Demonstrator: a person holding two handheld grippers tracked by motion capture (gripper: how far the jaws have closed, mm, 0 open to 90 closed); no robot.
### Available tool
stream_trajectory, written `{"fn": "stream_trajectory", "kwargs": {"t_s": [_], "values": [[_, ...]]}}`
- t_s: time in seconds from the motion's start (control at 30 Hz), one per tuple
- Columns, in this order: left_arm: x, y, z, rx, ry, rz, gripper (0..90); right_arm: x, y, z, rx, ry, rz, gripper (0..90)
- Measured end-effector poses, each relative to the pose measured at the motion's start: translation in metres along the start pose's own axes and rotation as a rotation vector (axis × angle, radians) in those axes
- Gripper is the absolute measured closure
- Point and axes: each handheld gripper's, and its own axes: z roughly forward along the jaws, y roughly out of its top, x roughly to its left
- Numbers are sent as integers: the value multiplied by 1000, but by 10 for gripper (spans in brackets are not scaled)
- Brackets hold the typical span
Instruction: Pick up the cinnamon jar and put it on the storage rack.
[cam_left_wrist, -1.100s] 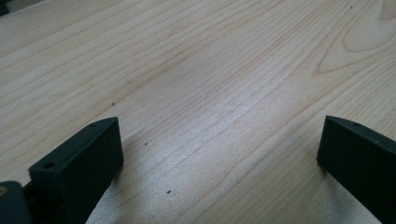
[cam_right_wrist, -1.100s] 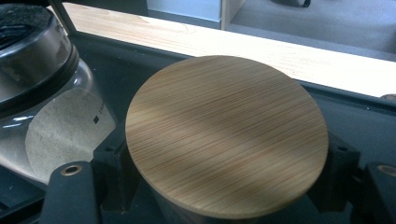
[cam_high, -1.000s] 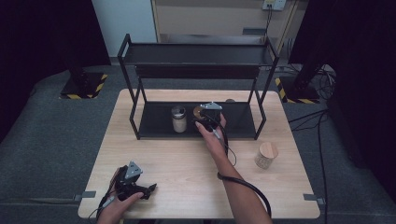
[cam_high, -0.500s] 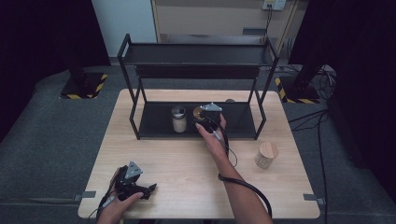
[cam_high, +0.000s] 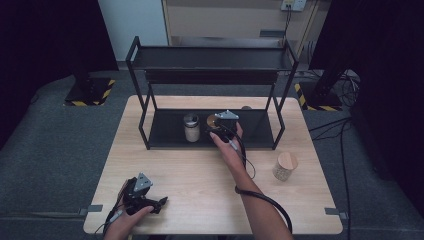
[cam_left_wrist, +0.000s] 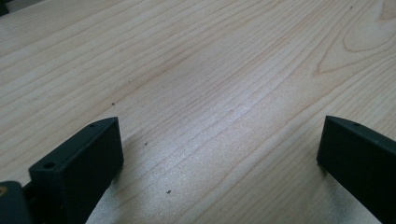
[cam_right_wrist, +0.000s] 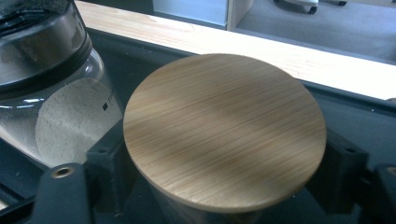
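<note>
A jar with a round wooden lid (cam_right_wrist: 224, 126) stands on the lower shelf of the black rack (cam_high: 165, 135); it is also seen from above as the lidded jar (cam_high: 212, 120). My right gripper (cam_right_wrist: 222, 163) reaches into the shelf with one jaw on each side of this jar, below the lid. Its jaws have just been opening, with the jar still between them, and the lid hides the pads. The same right gripper (cam_high: 217, 123) is held at the shelf front. My left gripper (cam_high: 158, 203) rests low over the table near the front left, open (cam_left_wrist: 219, 154) with only bare wood between its jaws.
A glass jar with a black lid (cam_high: 191, 127) and pale contents (cam_right_wrist: 46, 98) stands close beside the wooden-lid jar on the shelf. Another wooden-lid jar (cam_high: 286, 166) stands on the table (cam_high: 200, 175) at the right. The rack's upper shelf (cam_high: 210, 56) overhangs the lower one.
</note>
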Motion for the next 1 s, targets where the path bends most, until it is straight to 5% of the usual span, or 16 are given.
{"fn": "stream_trajectory", "kwargs": {"t_s": [0.33, 1.0], "values": [[0, 0, 0, 0, 0, 0, 0, -4, 0, -4, 8, 15, 8, 87], [0, 0, 0, 0, 0, 0, 0, -10, -2, -10, 8, 37, 8, 35]]}}
